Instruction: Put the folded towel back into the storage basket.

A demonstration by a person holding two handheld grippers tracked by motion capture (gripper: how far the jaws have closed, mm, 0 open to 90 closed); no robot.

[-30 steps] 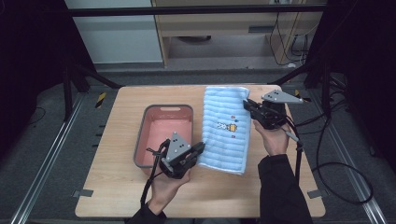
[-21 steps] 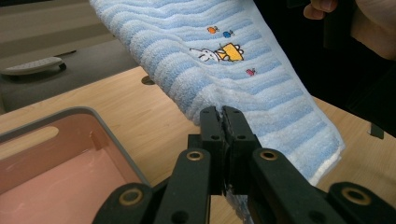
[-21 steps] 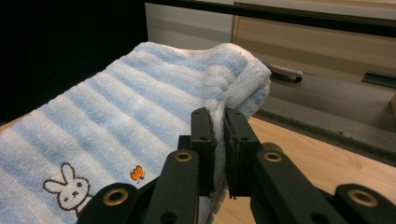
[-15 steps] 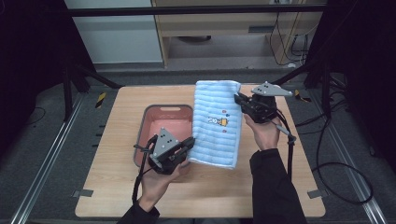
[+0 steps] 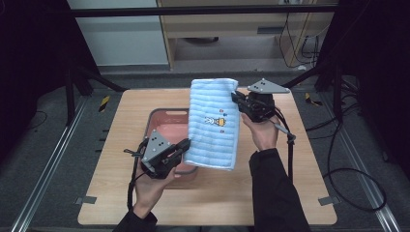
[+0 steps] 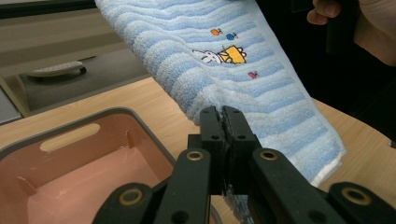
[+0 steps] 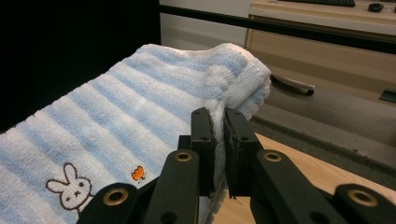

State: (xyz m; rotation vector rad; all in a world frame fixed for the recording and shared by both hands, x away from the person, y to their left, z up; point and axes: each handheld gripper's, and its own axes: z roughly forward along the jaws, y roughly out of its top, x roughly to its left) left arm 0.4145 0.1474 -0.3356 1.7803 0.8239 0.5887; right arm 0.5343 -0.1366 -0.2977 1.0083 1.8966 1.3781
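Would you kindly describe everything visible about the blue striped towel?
The light blue and white striped terry towel looks soft and ribbed, with a small embroidered white rabbit beside a yellow shape and tiny orange, blue and red dots. It is lifted off the wooden table, stretched partly above the pink plastic bin. The left tongs pinch its near edge, the right tongs its far corner.

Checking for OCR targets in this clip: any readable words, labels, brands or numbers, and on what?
None readable.
Towel: no lettering, just an embroidered rabbit motif with small coloured shapes.
Pink tub: no label visible.
Left tongs and right tongs: no markings visible.
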